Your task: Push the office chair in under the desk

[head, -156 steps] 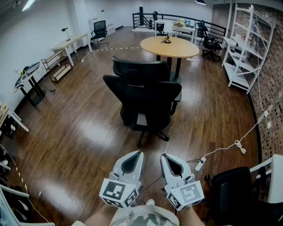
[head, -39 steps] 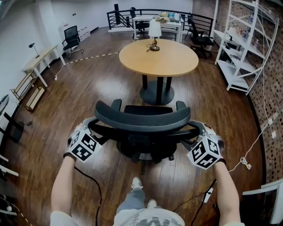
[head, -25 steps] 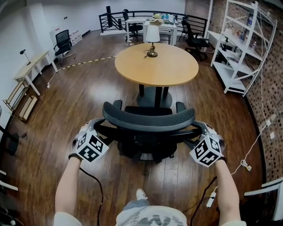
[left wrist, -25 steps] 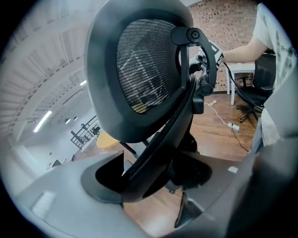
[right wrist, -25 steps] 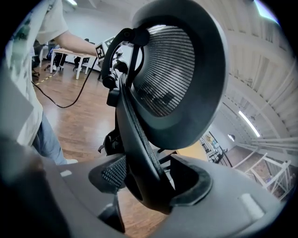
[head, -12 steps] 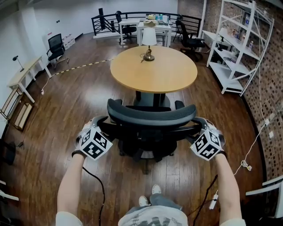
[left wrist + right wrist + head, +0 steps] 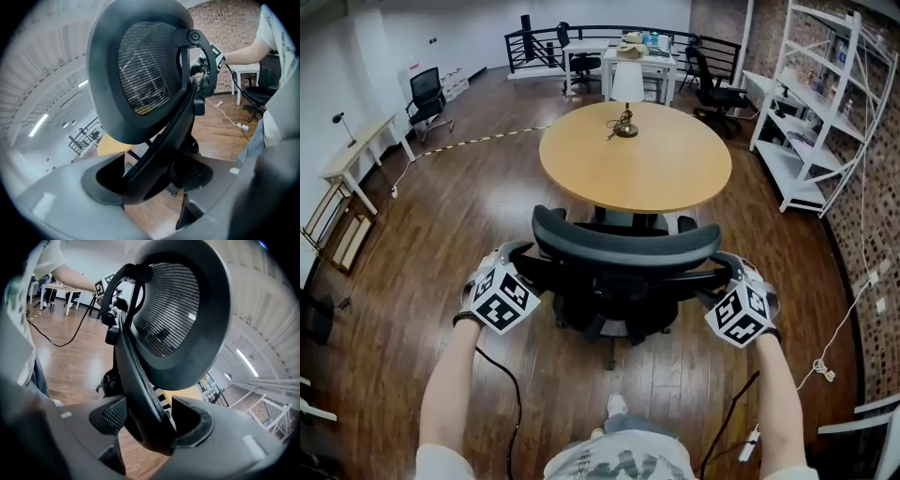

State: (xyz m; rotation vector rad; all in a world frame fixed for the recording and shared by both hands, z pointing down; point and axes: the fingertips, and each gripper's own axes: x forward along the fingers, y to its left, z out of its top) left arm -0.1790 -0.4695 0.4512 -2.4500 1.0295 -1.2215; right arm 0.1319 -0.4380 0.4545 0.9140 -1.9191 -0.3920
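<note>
Head view, looking down over the person's arms: the office chair (image 7: pixel 623 246) stands with its back to them and its seat facing the round desk (image 7: pixel 647 164), close up to it but not yet tucked under. The left gripper (image 7: pixel 520 255) and right gripper (image 7: pixel 722 264) are each clamped on a side of the chair's back frame. Both gripper views bear that out, with the dark frame bar wedged between jaws that are spread fairly wide. From where I stand, the likely trouble is the chair swivelling. If one side pushes harder, the seat would turn on its post and go in crooked. The pads only pinch a smooth curved bar, so a sharp shove could make them slide along it. The armrests look close to the height of the desktop rim, and a knock there might rock the lamp (image 7: pixel 626 94) standing near the far edge. The casters could also jam against the desk's pedestal base (image 7: pixel 619 217). A cable (image 7: pixel 502 394) trails from the left gripper down by the person's feet, which is a trip or snag risk. The floor (image 7: pixel 441 216) is glossy dark wood planking, so the wheels should roll easily. White shelving (image 7: pixel 825 103) lines a brick wall (image 7: pixel 881 206) on the right, with more desks and a black railing (image 7: pixel 581 37) beyond.
</note>
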